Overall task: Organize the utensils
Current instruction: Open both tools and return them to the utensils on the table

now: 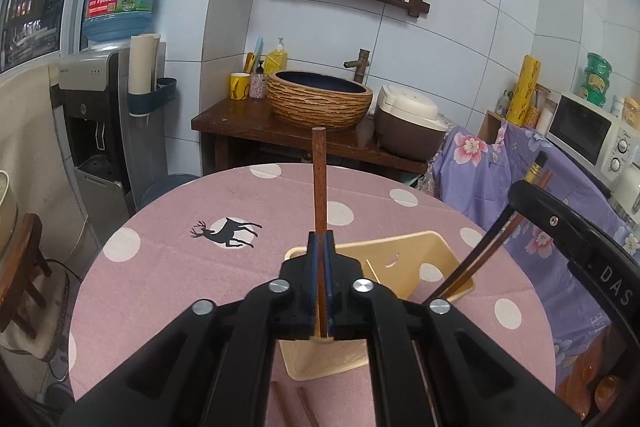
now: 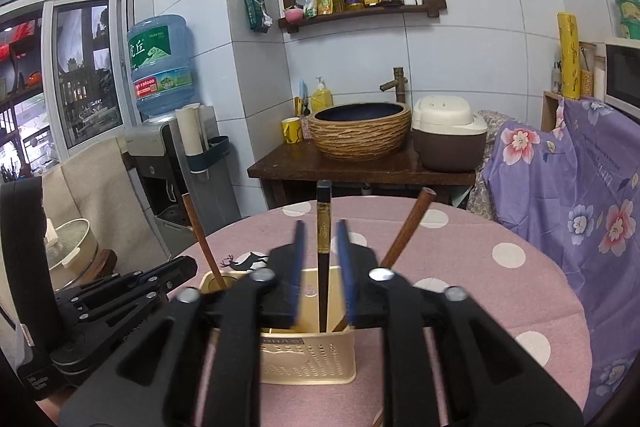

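tiled kitchen corner here, round table [image 1: 168,267] under a pink polka-dot cloth, with a beige utensil holder [image 2: 308,359] sitting toward its near edge. left gripper [image 1: 320,243] is pinched nearly shut on a brown wooden chopstick [image 1: 319,179] that stands upright, its lower end down in the holder's left compartment. right gripper [image 2: 322,255] has its jaws apart with clear gaps either side of a black chopstick [image 2: 323,227], which stands in the holder beside another leaning brown chopstick [image 2: 404,235]. two more chopsticks [image 1: 292,407] lie at the table's near edge.
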The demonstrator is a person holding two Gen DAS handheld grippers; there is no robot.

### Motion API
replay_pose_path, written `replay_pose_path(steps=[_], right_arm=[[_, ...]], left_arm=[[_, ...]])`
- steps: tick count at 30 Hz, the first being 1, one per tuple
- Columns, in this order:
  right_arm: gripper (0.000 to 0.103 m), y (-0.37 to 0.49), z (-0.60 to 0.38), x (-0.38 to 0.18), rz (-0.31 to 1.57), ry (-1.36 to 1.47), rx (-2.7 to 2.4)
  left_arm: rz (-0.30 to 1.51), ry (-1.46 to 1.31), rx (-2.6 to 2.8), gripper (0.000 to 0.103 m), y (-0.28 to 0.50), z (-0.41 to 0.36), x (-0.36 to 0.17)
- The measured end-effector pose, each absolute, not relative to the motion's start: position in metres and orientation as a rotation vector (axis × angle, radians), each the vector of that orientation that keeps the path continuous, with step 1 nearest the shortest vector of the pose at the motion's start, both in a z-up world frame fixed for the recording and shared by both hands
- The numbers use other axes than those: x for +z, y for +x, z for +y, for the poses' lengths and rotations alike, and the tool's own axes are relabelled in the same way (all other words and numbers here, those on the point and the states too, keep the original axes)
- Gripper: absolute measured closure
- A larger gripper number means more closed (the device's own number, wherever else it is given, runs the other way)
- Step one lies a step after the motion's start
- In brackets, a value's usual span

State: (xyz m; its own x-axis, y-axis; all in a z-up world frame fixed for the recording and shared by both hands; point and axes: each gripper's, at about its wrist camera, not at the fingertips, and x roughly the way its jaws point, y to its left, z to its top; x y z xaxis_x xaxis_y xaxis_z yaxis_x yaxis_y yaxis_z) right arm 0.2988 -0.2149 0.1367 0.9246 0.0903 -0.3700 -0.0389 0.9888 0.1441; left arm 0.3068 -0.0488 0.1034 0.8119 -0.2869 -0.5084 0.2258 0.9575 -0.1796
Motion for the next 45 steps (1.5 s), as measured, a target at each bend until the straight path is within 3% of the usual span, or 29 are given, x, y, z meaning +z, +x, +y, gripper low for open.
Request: replay_pose_path(steps=[1, 3, 9, 24, 36, 45], right_arm=[[0.047, 0.292, -0.215, 0.137, 0.367, 0.130, 0.058], [0.041, 0.277, -0.216, 0.136, 0.337, 0.115, 0.044], [0.033, 0.237, -0.215, 0.115, 0.384, 0.034, 0.003], [0.033, 0.198, -0.246, -0.016, 0.784, 0.075, -0.106], [0.063, 0.199, -0.222, -0.049, 0.934, 0.114, -0.089], [0.066, 0.207, -0.227, -0.055, 0.945, 0.124, -0.115]], left_arm=[[0.556, -0.117, -0.279, 0.077, 0.302, -0.046, 0.103], [0.540, -0.130, -0.283, 0.051, 0.289, -0.039, 0.101], [0.587, -0.136, -0.269, 0.033, 0.256, -0.018, 0.071], [0.829, -0.160, -0.172, 0.035, 0.216, 0.015, -0.024], [0.859, -0.122, -0.185, 0.038, 0.200, 0.000, -0.039], [0.876, -0.126, -0.182, 0.038, 0.202, -0.004, -0.045]])
